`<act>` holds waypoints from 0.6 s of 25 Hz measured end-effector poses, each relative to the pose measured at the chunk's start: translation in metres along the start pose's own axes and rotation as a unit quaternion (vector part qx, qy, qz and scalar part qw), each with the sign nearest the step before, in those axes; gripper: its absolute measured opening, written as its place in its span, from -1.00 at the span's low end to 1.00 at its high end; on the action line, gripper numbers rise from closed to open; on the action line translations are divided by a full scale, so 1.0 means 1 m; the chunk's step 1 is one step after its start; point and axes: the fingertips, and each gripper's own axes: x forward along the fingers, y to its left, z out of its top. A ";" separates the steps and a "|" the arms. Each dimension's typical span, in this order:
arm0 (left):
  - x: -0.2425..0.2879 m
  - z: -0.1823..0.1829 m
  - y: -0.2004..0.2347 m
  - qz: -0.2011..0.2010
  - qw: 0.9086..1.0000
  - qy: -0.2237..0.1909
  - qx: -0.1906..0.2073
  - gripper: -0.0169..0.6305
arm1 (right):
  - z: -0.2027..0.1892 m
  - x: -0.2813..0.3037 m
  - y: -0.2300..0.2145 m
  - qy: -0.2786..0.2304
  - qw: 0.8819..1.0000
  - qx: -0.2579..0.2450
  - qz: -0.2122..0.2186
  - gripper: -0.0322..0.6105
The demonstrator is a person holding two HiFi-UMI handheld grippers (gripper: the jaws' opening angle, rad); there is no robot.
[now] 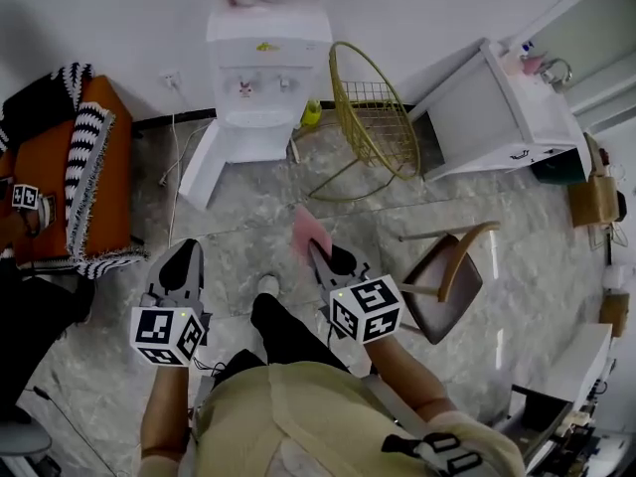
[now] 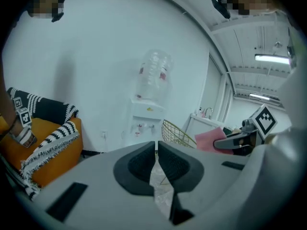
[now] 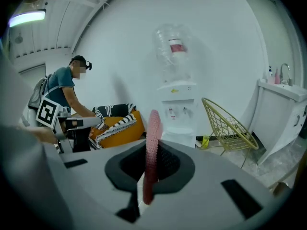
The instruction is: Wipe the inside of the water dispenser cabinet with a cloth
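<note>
The left gripper point(image 1: 183, 251) has its fingers pressed together with nothing between them. In the left gripper view only a thin slit of floor shows between the dark pads point(image 2: 136, 164). The right gripper point(image 1: 320, 253) pinches a pink cloth point(image 1: 309, 229). In the right gripper view the cloth stands edge-on, rising above the fingertips and hanging a little below them. Both grippers are held side by side over the pale stone floor point(image 1: 248, 237), fingers pointing forward. The cloth is to the right of the left fingers and apart from them.

Ahead of both pairs of fingers and well apart from them, the white water dispenser point(image 1: 266, 68) stands against the wall with a clear bottle point(image 3: 173, 47) upside down on top. Its lower cabinet door point(image 1: 202, 162) is swung open on the side of the left fingers.

Ahead of the right fingers, just right of the dispenser, is a yellow wire chair point(image 1: 373, 117). A small yellow-green bottle point(image 1: 311, 113) sits on the floor between the two. Further to the right of those fingers is a white sink unit point(image 1: 497, 112), and a wooden chair point(image 1: 447, 281) stands near the right gripper's outer side.

To the left of the left fingers is an orange sofa point(image 1: 109, 182) draped with a black-and-white striped blanket point(image 1: 84, 137). Another person point(image 3: 67, 90) bends over it.
</note>
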 end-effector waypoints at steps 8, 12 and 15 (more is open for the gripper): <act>0.053 -0.007 0.024 0.012 1.000 0.025 -0.002 -0.85 | -0.005 0.051 -0.038 0.038 0.999 -0.002 0.005 -0.82; 0.074 -0.015 0.033 0.008 0.999 0.045 0.010 -0.85 | -0.011 0.071 -0.045 0.050 0.999 0.001 0.004 -0.82; 0.093 -0.023 0.044 0.008 0.999 0.051 0.012 -0.85 | -0.013 0.087 -0.049 0.053 0.999 -0.004 -0.001 -0.82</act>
